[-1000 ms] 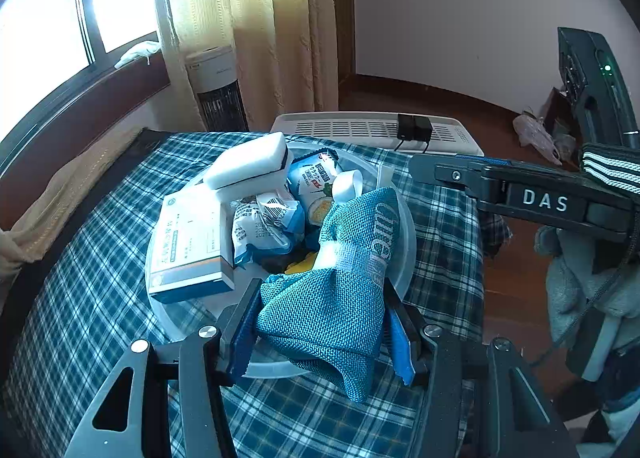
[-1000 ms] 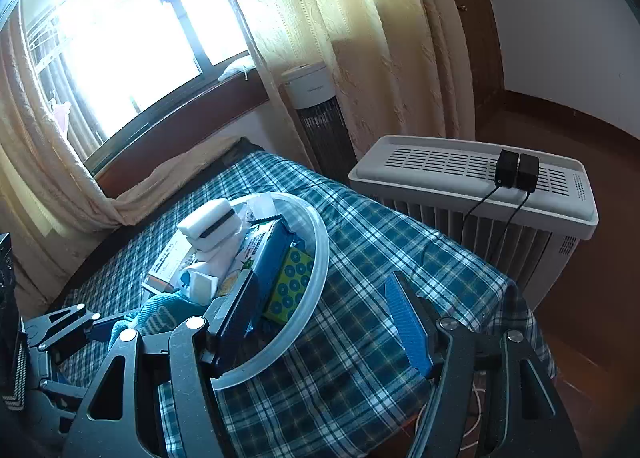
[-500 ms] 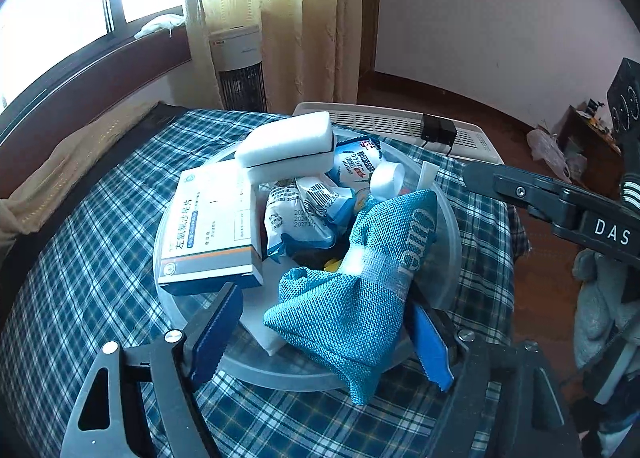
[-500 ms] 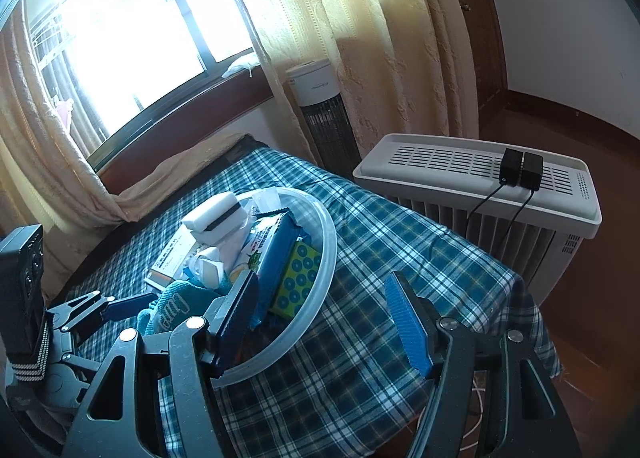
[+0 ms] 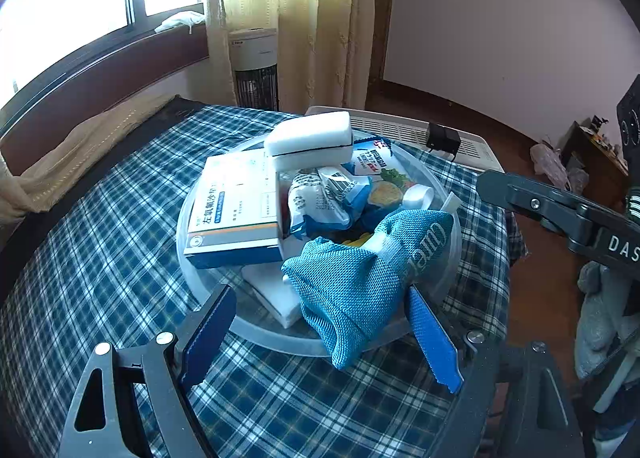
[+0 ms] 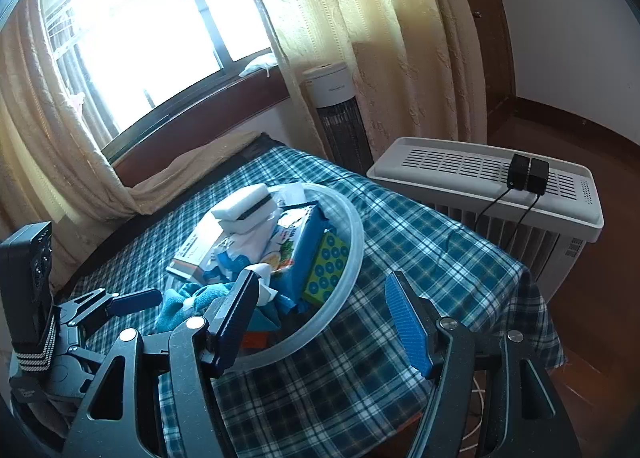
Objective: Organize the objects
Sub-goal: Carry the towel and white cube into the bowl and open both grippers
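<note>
So the teal cloth [image 5: 360, 282] is lying in the clear bowl [image 5: 184, 242], draped over the bowl's near rim, with its tip hanging down onto the plaid table [image 5: 100, 226]. The left gripper [image 5: 320, 334] has let go of it: the two blue fingers [image 5: 208, 326] are spread wide with the cloth's lower end sitting between them, and neither pad looks to be touching it.

The right gripper [image 6: 324, 322] is spread open too, holding nothing. It hangs over the bowl's right rim [image 6: 352, 270] toward the table's right edge, one finger over the bowl and the other over bare plaid.

Counting what's in the bowl: one cloth, one white sponge [image 5: 308, 138] on top of the pile, one medicine box [image 5: 236, 214] leaning on the left side, and one green card with blue dots [image 6: 326, 264] against the right wall. At least two blue-and-white snack packets [image 5: 320, 202], maybe more underneath, can't tell. One bowl, sitting roughly mid-table.
</note>
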The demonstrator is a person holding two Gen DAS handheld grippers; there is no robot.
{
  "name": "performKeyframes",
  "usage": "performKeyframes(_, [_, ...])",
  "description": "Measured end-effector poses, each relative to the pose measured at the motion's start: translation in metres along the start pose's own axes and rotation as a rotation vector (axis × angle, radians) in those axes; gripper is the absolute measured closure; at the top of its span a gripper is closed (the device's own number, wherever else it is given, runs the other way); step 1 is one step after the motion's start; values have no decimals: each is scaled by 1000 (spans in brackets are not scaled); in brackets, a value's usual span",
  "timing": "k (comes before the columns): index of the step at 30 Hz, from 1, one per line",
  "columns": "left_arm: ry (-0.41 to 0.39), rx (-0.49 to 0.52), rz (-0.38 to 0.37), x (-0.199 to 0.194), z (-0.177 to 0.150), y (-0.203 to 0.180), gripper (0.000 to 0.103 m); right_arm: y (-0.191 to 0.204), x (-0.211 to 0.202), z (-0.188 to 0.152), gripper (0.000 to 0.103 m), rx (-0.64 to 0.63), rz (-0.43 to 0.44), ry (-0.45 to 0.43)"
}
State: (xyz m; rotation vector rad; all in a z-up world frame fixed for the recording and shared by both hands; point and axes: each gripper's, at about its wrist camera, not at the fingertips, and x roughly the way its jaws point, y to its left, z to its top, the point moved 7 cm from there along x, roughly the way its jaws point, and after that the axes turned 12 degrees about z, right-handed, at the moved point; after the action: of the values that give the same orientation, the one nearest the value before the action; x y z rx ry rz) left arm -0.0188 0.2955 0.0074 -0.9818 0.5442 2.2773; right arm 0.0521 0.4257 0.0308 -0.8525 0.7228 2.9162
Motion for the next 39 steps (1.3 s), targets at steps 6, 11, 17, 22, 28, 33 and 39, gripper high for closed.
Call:
performKeyframes(6, [10,-20,31,8,-1,6,14,19,10,-9,36,-50,23,35])
performKeyframes(11, [8,-17,70,15,-2,7,14,27,24,-17,36,-72,30,68])
performKeyframes(17, [19,-38,51,13,-3,10,14,27,20,-16,36,-69,30,60])
performKeyframes(22, [20,-53,45,7,-7,12,9,27,16,-18,36,-71,23,62])
performKeyframes(28, [2,-60,50,-4,-10,15,7,30,15,-24,36,-72,22,76])
performKeyframes(33, [-4,-77,52,-11,-11,19,7,32,11,-25,35,-77,20,76])
performKeyframes(39, [-33,-101,112,-20,-13,27,7,38,9,-29,27,-91,16,83])
